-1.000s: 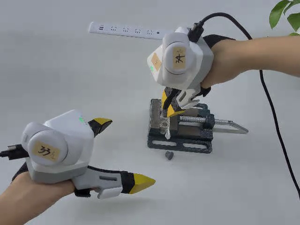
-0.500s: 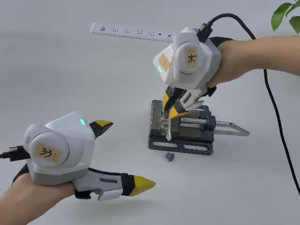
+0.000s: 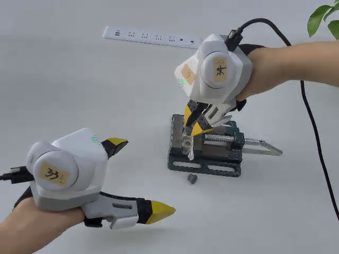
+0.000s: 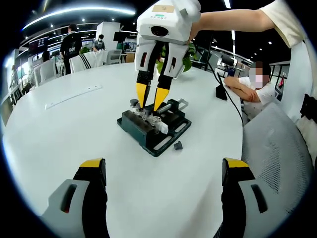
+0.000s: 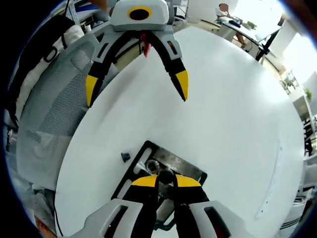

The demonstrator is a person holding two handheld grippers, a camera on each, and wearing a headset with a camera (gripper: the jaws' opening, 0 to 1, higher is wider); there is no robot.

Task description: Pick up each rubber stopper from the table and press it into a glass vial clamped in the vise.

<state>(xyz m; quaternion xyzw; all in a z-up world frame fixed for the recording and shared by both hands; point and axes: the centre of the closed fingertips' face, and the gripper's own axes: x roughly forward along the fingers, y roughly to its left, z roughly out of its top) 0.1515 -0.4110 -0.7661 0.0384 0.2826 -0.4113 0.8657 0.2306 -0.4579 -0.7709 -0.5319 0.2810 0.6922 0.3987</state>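
A dark vise stands mid-table with a clear glass vial clamped at its left end. My right gripper hangs just above that vial, tips pointing down, shut on a dark rubber stopper that sits between its yellow tips right over the vise. Another loose stopper lies on the table in front of the vise, also visible as stopper and stopper. My left gripper rests low at the near left, open wide and holding nothing.
A white power strip lies at the back of the white table. A black cable trails down the right side from the right gripper. A plant's leaves show at the top right corner. The vise's screw handle sticks out rightward.
The right gripper's body has shifted slightly right and up over the vise, tips staying above the vial. The left gripper has barely moved.
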